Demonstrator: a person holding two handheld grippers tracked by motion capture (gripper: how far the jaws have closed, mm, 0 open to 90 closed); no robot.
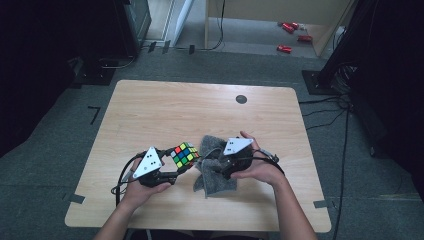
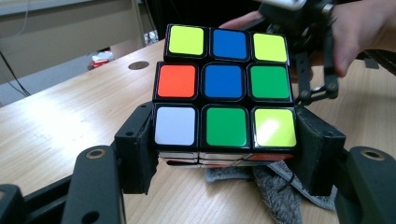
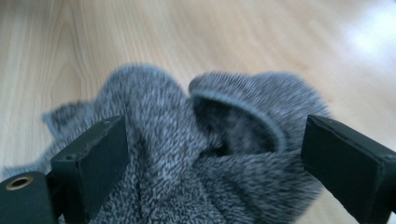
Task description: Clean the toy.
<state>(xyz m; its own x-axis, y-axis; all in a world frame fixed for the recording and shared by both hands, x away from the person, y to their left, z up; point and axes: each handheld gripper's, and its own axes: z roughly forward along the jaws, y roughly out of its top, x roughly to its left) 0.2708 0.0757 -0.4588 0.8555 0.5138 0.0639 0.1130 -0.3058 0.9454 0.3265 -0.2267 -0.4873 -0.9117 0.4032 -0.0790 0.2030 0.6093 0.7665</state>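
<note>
**A:** Left gripper view up close: the left gripper (image 2: 226,154) has its jaws clamped on the bottom row of the Rubik's cube (image 2: 225,88), held just over the table (image 2: 56,126). Hard plastic, light, kinda slick, and the layers can twist, so I'd squeeze 2 flat opposite faces.

**B:** And the grey cloth (image 3: 201,154)? In the right gripper view the right gripper (image 3: 212,158) has its jaws spread wide around it, pads not pressing.

**A:** Yep. Soft, floppy, bunched at 3 o'clock of the cube; pinch a raised fold. The other gripper crowds the cube's far side. Further out at 12 o'clock, a dark round spot (image 1: 241,99).
</note>
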